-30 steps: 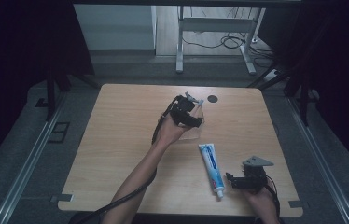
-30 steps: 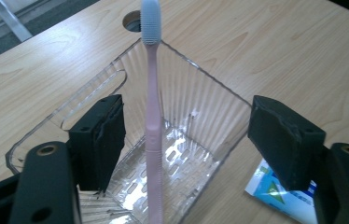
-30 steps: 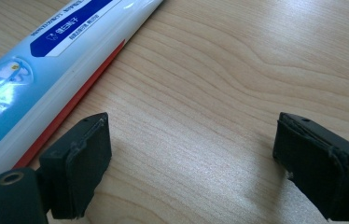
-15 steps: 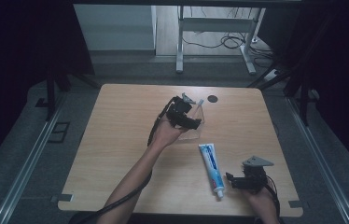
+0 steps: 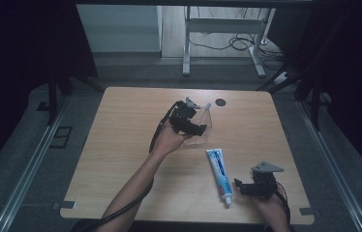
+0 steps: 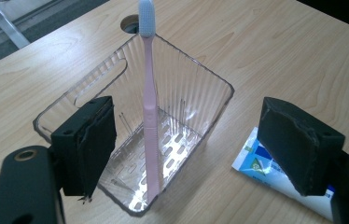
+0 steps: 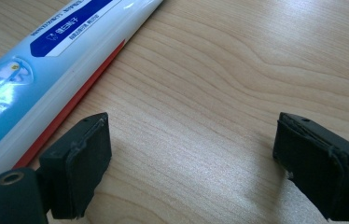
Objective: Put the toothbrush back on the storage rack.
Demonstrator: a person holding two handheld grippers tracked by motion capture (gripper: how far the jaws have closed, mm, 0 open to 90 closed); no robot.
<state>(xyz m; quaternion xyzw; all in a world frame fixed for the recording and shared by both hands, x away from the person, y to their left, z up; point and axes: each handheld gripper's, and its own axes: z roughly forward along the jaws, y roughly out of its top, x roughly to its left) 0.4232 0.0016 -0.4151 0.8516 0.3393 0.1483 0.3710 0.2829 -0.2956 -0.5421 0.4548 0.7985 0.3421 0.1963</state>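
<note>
Toothbrush (image 6: 148,93) stands in clear holder (image 6: 196,88), left gripper (image 6: 196,154) fingers just opened, free; right gripper (image 7: 196,163) open beside toothpaste (image 5: 218,173), likely next.

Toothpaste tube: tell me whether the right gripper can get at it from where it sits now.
Probably yes. The right gripper is open, low over the table just beside the cap end of the toothpaste tube, with nothing between them. In the right gripper view the tube lies just outside one jaw, so a short sideways shift should bracket it.
</note>
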